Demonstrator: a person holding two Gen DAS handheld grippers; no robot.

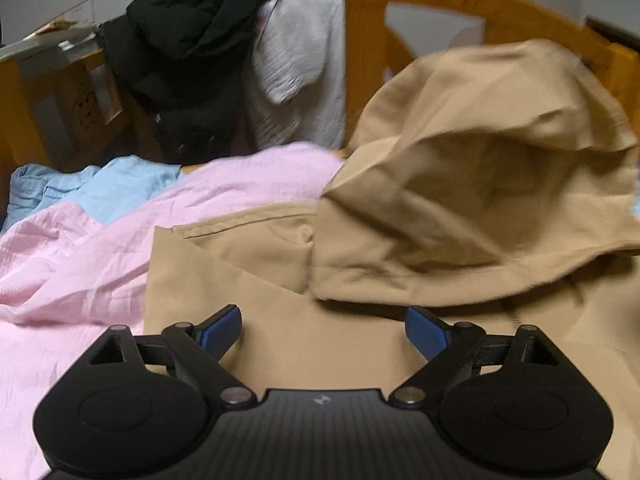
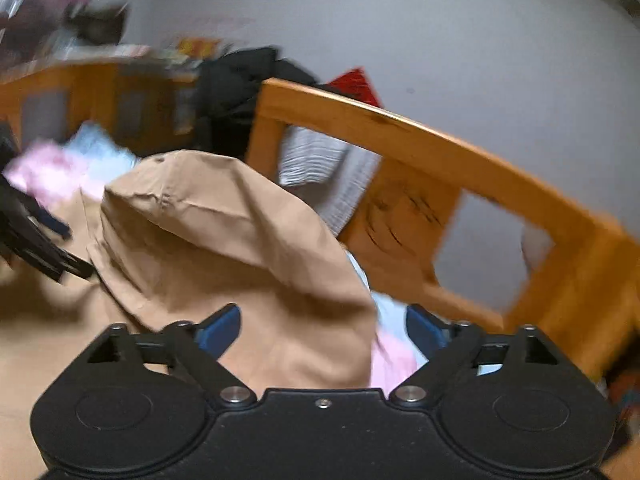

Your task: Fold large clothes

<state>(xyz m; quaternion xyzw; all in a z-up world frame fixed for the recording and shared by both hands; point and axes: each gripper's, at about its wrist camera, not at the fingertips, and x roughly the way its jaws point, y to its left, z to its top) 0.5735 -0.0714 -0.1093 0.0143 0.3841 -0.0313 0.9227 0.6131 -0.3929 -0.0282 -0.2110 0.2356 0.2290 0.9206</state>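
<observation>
dim, soft indoor light with no glare. both fisheye views bend straight lines and darken at the corners. the right wrist view is smeared with motion blur, strongest on the wooden bed frame (image 2: 420,148). the left wrist view is sharper, with soft shadow under the raised fold of the tan garment (image 1: 460,208).

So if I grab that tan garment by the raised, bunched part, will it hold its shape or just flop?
Likely flop: the tan garment shows soft creases and a sagging, billowed fold, so it looks limp rather than stiff. It probably drags its flat lower part along when lifted. It may also slide over the pink bedding underneath. Both the left gripper and right gripper are open.
</observation>
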